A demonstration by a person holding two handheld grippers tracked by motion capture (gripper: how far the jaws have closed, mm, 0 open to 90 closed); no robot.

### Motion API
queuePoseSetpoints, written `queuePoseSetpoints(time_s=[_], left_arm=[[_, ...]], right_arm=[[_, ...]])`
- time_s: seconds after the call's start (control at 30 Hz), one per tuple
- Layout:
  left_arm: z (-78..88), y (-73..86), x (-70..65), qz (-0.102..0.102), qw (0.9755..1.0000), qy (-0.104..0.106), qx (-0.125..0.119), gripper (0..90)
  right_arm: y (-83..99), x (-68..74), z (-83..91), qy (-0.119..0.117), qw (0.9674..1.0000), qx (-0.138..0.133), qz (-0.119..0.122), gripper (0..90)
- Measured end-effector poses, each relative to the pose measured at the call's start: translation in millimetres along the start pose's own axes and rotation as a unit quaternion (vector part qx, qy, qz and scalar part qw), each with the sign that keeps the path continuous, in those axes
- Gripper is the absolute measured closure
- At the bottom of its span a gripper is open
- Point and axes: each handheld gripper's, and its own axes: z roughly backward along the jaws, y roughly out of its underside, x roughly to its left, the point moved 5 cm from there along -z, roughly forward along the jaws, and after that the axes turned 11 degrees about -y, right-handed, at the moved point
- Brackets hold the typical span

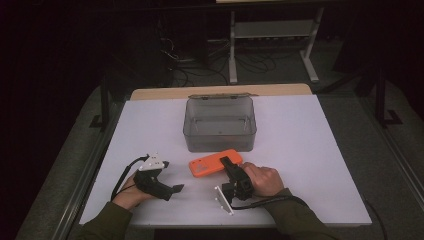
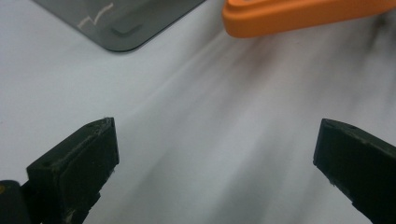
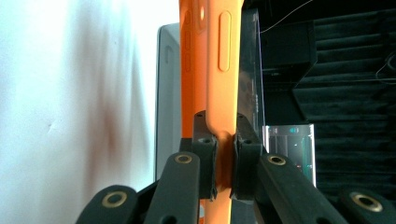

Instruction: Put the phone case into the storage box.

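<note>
An orange phone case (image 1: 210,164) lies on the white table just in front of a clear grey box (image 1: 220,141). My right gripper (image 1: 228,163) is turned on its side and shut on the case's near end. In the right gripper view both pads clamp the case's edge (image 3: 224,56), with the right gripper (image 3: 225,140) centred on it and the box (image 3: 166,93) behind. My left gripper (image 1: 172,191) rests on the table to the left, pointing right. In its own view the left gripper (image 2: 215,140) stands open over bare table, and the case (image 2: 299,16) lies ahead, apart from it.
The box is open and looks empty, with its lid folded back at the far side; its corner (image 2: 121,23) shows ahead of the left gripper. The white table (image 1: 310,165) has free room to the right and left. Beyond it are a dark floor, cables and a metal frame (image 1: 272,30).
</note>
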Motion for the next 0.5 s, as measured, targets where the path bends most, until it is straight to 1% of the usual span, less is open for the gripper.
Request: queuePoseSetpoints(time_s=[0.1,0.13,0.2,0.3,0.5], left_arm=[[-0.2,0.1,-0.5,-0.009,1.0000,-0.003,0.000,0.0],[-0.3,0.2,-1.4,-0.006,1.0000,-0.002,0.001,0.0],[0.0,0.3,-1.9,-0.012,0.9999,-0.005,0.000,0.0],[-0.5,0.9,-2.3,-0.009,0.9999,-0.004,0.004,0.0],[-0.9,1.1,-2.9,-0.010,0.9999,0.001,0.005,0.0]], right_arm=[[0.9,-1.2,0.3,-0.006,0.9999,-0.002,-0.011,81.8],[1.0,-1.8,0.4,-0.007,0.9998,-0.003,-0.017,81.9],[1.3,-2.8,0.4,-0.012,0.9995,-0.007,-0.028,81.8],[2.4,-3.3,-0.2,-0.021,0.9988,-0.009,-0.043,81.8],[3.3,-4.4,-0.8,-0.030,0.9974,-0.011,-0.064,81.8]])
